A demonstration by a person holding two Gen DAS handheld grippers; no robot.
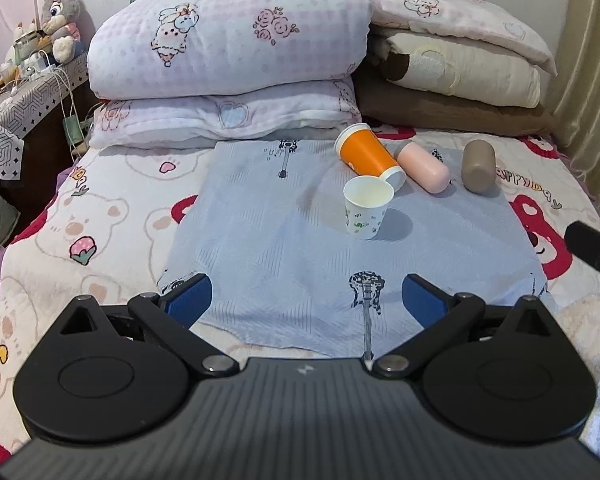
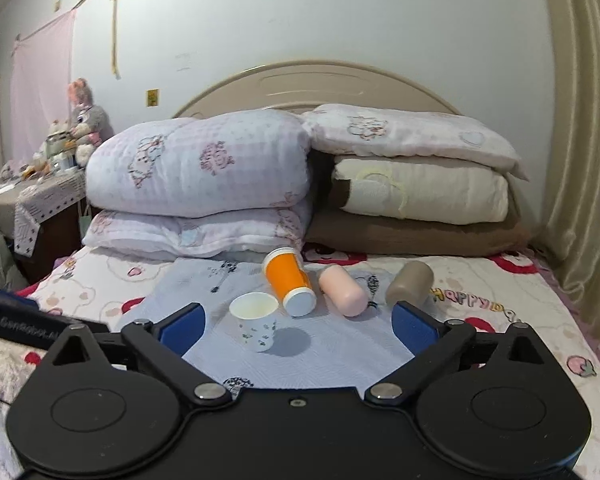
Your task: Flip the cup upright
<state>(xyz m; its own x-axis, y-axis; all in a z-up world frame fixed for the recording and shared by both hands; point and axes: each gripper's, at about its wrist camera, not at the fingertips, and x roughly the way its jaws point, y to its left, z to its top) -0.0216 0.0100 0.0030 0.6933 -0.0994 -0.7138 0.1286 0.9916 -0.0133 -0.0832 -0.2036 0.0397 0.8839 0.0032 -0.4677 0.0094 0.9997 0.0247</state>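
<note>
A small white paper cup (image 1: 366, 208) with a green print stands upright on the blue guitar-print cloth (image 1: 260, 240); it also shows in the right wrist view (image 2: 256, 321). Behind it an orange cup (image 1: 367, 153) (image 2: 289, 280), a pink cup (image 1: 423, 168) (image 2: 343, 291) and a brown cup (image 1: 478, 165) (image 2: 410, 282) lie on their sides. My left gripper (image 1: 306, 300) is open and empty, well short of the cups. My right gripper (image 2: 298, 330) is open and empty, with the white cup between its fingers but further on.
Folded quilts (image 1: 228, 52) and pillows (image 1: 460, 68) are stacked at the head of the bed. A cluttered bedside table (image 1: 24, 96) stands at the left, a curtain (image 1: 588, 60) at the right. The right gripper's edge (image 1: 592, 252) shows at the right of the left wrist view.
</note>
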